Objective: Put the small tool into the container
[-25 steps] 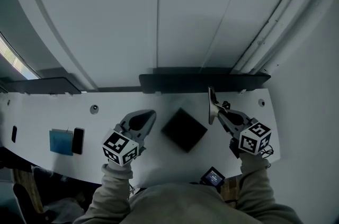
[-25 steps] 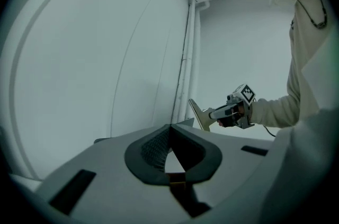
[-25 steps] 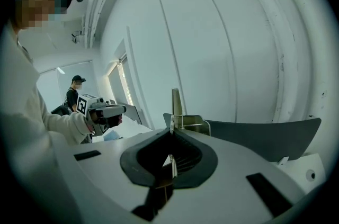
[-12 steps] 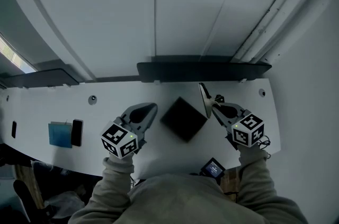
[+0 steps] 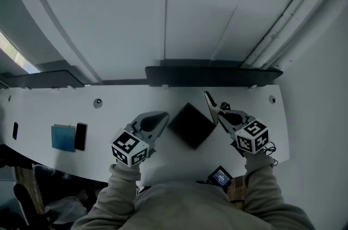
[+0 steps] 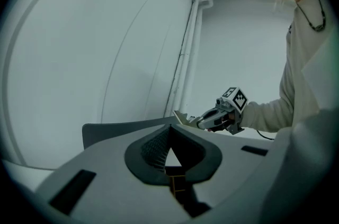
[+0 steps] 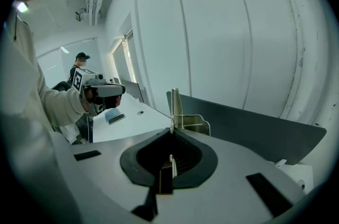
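The container (image 5: 190,124) is a black square box lying in the middle of the white table (image 5: 49,109). The small tool (image 5: 210,104) is a thin metal bracket that stands up from the tips of my right gripper (image 5: 218,113), which is shut on it just right of the box's far corner. In the right gripper view the tool (image 7: 178,112) sticks up past the closed right gripper (image 7: 172,132). My left gripper (image 5: 161,119) points at the box's left edge, shut with nothing in it. In its own view the left gripper (image 6: 169,130) looks across at the right gripper (image 6: 197,121) and its tool (image 6: 183,118).
A dark rail (image 5: 212,75) runs along the table's back edge below the white wall. A blue pad (image 5: 63,137) and a black phone (image 5: 80,136) lie at the left. A small screen device (image 5: 220,175) sits at the front edge. A person (image 7: 79,65) stands far off.
My right gripper has carried the tool a little left, closer to the box. The left gripper has edged right toward the box's left edge. Both stay shut.
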Demonstrator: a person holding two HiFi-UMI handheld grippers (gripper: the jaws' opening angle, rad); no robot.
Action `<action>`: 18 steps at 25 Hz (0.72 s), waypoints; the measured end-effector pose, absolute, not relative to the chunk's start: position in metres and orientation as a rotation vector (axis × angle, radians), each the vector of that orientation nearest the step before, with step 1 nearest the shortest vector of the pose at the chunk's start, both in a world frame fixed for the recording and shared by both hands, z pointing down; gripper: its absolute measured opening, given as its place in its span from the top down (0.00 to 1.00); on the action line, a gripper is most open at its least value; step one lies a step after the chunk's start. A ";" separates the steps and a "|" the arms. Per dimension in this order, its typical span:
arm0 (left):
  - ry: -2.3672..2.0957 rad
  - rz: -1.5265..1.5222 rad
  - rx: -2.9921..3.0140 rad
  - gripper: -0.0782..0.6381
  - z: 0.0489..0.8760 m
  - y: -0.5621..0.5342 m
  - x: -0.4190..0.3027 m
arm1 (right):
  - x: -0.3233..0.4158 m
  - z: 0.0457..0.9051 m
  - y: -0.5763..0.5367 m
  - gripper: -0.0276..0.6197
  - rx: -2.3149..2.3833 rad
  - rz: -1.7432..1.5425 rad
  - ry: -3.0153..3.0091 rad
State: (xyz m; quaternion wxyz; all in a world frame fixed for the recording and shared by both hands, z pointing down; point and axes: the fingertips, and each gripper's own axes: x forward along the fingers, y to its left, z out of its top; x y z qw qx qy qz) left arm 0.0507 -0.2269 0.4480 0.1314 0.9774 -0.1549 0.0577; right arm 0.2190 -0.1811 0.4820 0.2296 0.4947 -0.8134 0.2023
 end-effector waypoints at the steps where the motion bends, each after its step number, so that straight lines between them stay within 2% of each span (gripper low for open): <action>1: -0.454 0.162 2.832 0.89 0.448 -0.227 0.050 | 0.217 0.483 -0.182 0.92 1.354 0.557 -2.239; 18: -0.487 0.143 2.789 0.89 0.461 -0.234 0.048 | 0.215 0.526 -0.192 0.92 1.225 0.553 -2.101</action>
